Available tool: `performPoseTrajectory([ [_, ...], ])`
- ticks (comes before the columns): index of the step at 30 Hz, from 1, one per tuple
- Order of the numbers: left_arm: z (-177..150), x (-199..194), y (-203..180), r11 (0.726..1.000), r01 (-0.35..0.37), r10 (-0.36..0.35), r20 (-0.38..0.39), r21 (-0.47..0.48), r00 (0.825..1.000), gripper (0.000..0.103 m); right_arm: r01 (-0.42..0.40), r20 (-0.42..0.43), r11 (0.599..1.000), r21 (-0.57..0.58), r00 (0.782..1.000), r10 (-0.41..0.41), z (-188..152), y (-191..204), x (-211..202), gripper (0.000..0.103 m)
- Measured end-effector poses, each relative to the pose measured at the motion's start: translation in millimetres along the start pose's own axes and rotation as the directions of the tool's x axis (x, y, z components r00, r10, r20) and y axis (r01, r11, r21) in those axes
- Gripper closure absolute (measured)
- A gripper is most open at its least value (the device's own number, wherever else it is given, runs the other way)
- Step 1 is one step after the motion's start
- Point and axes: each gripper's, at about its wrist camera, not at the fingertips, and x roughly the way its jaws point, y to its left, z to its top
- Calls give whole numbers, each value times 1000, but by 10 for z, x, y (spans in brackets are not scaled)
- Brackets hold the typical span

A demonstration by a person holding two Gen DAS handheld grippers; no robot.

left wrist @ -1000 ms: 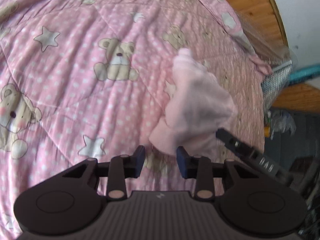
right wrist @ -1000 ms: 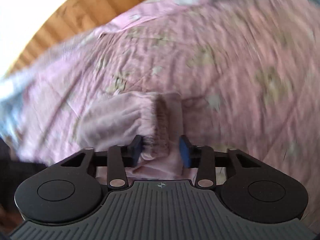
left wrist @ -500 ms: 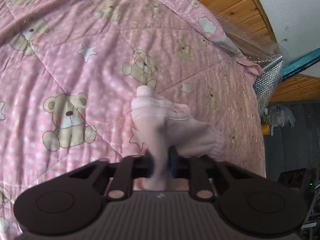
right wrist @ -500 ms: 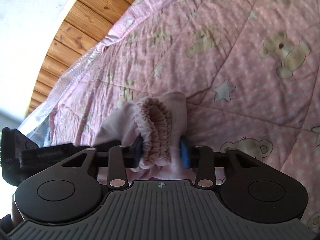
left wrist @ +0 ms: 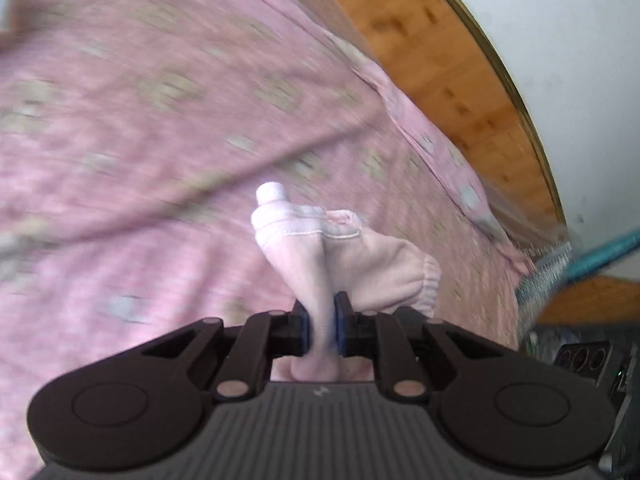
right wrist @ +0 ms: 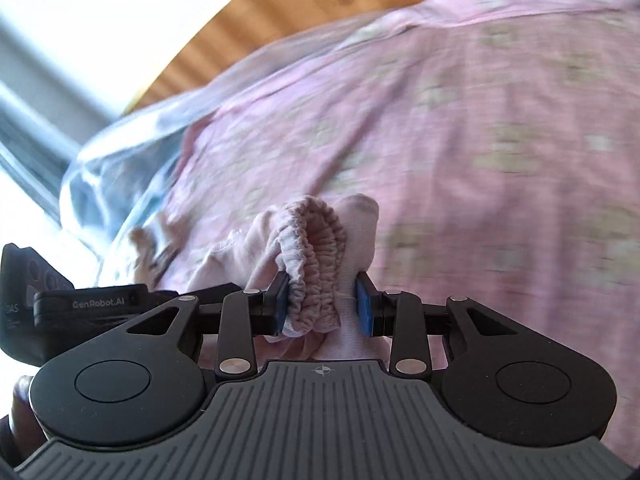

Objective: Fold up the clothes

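The pink garment (left wrist: 362, 264) is a small, soft piece of clothing with an elastic gathered band, and it hangs bunched between the two hand-held grippers above the pink quilt (left wrist: 140, 128) that covers the bed. The left hand-held gripper (left wrist: 321, 330) is pinched nearly fully together on a thin fold of the cloth, its blue pads pressing the fabric from both sides; the rest of the garment bulges up and to the right of the pads, with a stitched hem and a ruffled cuff showing. The right hand-held gripper (right wrist: 322, 305) clamps a thicker wad, the gathered elastic band (right wrist: 316, 248), so its jaws stand partly apart with the cloth filling the gap between them. In the right wrist view the black body of the left hand-held gripper shows at the left edge. The quilt is blurred in both views, its pale printed figures smeared. A wooden headboard (left wrist: 436, 68) runs behind the bed, with a white wall (left wrist: 560, 32) beyond it.
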Motion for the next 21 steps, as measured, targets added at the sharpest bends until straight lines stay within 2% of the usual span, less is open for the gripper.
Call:
performPoseTrajectory([
  [2,145,-369,303,998,-44,48,80,-53,996,90,-62,-37,996,-71,998,59,107,458,358,69],
  [4,341,-748,571,992,-84,99,165,-96,981,90,-123,-70,982,-142,991,114,240,964,716,69],
  [9,898,-1510,1174,969,-142,204,329,-202,922,90,-244,-119,917,-316,969,217,584,2246,1537,69],
  [14,1407,-1746,1734,935,-190,299,378,-300,876,89,-280,-173,862,-423,959,226,827,3122,2280,69],
  [17,1579,-1628,2109,917,-234,346,352,-323,870,89,-248,-211,856,-453,963,167,824,3310,2769,69],
  [19,1637,-1403,2400,904,-249,359,297,-348,885,87,-208,-235,862,-462,966,107,773,3320,3079,69],
  [21,1635,-1246,2605,897,-240,353,277,-371,894,79,-174,-258,870,-462,964,56,691,3220,3315,69],
])
